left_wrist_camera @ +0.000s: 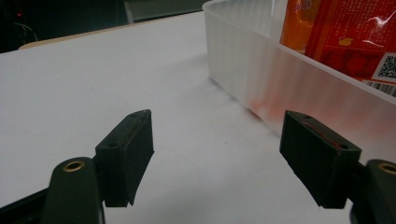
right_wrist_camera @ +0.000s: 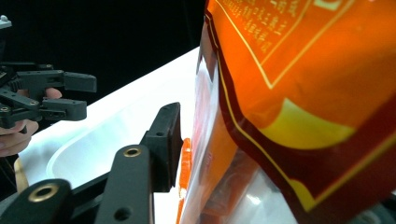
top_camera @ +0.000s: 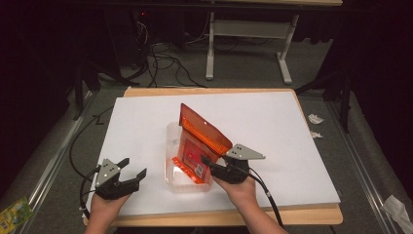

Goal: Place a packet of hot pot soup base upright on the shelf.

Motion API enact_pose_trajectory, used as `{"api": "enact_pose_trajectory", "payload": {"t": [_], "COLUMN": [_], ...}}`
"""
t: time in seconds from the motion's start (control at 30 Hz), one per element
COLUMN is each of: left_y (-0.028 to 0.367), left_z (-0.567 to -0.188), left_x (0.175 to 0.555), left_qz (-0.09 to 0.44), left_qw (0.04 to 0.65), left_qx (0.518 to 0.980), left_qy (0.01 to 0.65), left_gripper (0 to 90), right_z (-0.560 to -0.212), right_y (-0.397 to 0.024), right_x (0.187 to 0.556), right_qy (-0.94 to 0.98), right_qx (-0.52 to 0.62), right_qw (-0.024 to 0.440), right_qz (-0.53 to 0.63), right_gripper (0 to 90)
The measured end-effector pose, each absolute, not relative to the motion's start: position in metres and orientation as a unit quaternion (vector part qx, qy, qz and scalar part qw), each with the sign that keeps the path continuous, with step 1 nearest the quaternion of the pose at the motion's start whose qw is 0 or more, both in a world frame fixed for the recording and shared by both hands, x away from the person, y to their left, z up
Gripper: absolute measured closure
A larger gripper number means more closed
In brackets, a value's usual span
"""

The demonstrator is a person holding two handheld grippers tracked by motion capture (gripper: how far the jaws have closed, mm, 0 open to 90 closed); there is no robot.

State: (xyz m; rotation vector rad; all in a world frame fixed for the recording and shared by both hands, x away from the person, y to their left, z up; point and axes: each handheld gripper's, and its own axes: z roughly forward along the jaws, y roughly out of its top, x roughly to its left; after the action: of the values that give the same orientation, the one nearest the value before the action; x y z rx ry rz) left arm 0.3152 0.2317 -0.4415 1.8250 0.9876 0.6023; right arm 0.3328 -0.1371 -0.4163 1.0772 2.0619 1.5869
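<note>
**Orange snack bag standing in clear tub, right gripper at its edge**

A translucent plastic tub point(top_camera: 171, 141) sits near the middle of a white sheet point(top_camera: 263, 122) covering the wooden table point(top_camera: 321, 214). An orange-red snack bag point(top_camera: 197, 141) stands tilted in the tub, its top leaning away from the person; a barcode label shows on its lower face.

The right gripper point(top_camera: 210, 165) is at the tub's near right corner, against the bag's lower edge. In the right gripper view one black jaw stands just beside the bag point(right_wrist_camera: 299, 93); the other jaw is hidden behind the bag, so whether the bag is pinched cannot be told.

The left gripper point(top_camera: 134, 168) rests on the sheet to the left of the tub, apart from it. Its jaws are spread wide with nothing between them; the tub wall point(left_wrist_camera: 261, 74) lies just beyond the right-hand jaw in the left gripper view.
</note>
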Motion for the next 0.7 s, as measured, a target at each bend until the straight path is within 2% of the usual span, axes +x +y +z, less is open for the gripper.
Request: {"api": "enact_pose_trajectory", "payload": {"t": [0.4, 0.57, 0.7], "left_y": [0.2315, 0.2314, 0.2307], "left_z": [-0.4416, -0.4416, -0.4419], "left_x": [0.3154, 0.3154, 0.3154], "left_qz": [0.247, 0.247, 0.246], "left_qw": [0.468, 0.467, 0.469], "left_qx": [0.748, 0.748, 0.747], "left_qy": [0.401, 0.401, 0.401], "left_gripper": [26.5, 26.5, 26.5], "right_z": [-0.4138, -0.4137, -0.4129], "right_y": [-0.141, -0.1415, -0.1428], "right_x": [0.335, 0.3366, 0.3364], "right_qy": [0.727, 0.73, 0.732], "right_qx": [0.371, 0.362, 0.365], "right_qw": [0.158, 0.145, 0.14], "right_qz": [0.556, 0.561, 0.559], "right_gripper": [44.1, 28.1, 18.9]}}
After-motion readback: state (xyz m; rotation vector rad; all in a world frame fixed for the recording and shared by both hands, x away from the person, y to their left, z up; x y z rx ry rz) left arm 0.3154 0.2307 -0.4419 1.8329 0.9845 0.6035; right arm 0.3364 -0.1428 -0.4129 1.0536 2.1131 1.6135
